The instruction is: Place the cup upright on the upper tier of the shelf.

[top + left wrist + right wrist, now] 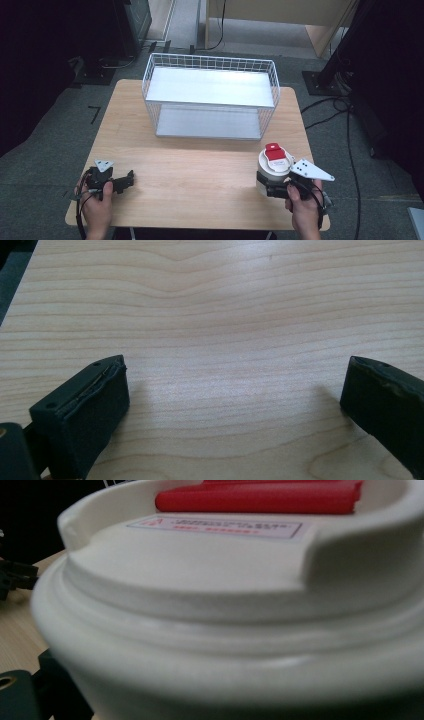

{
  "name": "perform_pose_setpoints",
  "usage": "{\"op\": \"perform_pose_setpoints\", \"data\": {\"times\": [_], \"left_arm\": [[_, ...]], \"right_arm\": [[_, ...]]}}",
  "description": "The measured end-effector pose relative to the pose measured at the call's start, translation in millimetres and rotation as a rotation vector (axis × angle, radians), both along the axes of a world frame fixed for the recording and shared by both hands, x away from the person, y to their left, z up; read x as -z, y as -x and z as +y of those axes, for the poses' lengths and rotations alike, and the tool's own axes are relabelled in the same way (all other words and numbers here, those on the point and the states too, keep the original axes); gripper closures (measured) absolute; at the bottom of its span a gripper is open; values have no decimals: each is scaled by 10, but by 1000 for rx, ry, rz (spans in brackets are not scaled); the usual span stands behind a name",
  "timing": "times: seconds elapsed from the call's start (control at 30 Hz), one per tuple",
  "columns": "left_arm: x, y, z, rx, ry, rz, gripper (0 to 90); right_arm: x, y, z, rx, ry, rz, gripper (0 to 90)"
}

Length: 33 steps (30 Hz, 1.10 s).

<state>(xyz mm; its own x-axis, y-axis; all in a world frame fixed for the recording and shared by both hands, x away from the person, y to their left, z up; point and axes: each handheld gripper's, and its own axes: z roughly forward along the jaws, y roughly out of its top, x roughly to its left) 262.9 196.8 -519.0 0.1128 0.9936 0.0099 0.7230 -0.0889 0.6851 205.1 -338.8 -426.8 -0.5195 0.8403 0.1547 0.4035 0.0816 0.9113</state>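
- Jar (273,169) with a white lid and a red flap sits in the lower right of the high view, on the wooden table (200,170), and the right gripper (272,189) is closed around its body just below the lid
- In the right gripper view the jar's lid (240,580) looms very close, with the red flap (257,499) along the top edge and a small printed label (215,526) beneath it; the jaws themselves are hidden behind the jar, so the grip is judged from the high view
- Left gripper (125,182) rests low at the lower left of the high view, well apart from the jar; in the left gripper view its jaws stand wide with bare wood (225,340) between them and nothing held
- Wire basket (210,95) with two pale shelves stands at the upper middle of the high view, open side towards the person, both shelves bare
- Step in hand, as I judge it: the jar has been gripped and is about to be lifted, with the basket the likely goal
- The next move would call for a steady lift, keeping the jar upright, then carrying it up and left in the frame towards the basket's opening
- The jar must clear the wire front edge, and the grip must hold firm on the smooth round wall
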Motion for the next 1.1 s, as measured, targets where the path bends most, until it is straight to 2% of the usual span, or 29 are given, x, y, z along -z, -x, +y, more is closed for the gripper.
{"op": "perform_pose_setpoints", "data": {"times": [0.3,0.6,0.77,1.1], "left_arm": [[-1,0,1,1,-1,1,0],[-1,0,1,1,-1,1,0],[1,0,0,-1,0,-1,0],[-1,0,1,0,-1,1,0]], "right_arm": [[-211,-196,142,-41,-15,-20,32],[-352,-392,276,-68,-75,-45,33],[-435,-463,327,-74,-82,-56,33],[-718,-671,434,-85,-92,-83,33]]}}
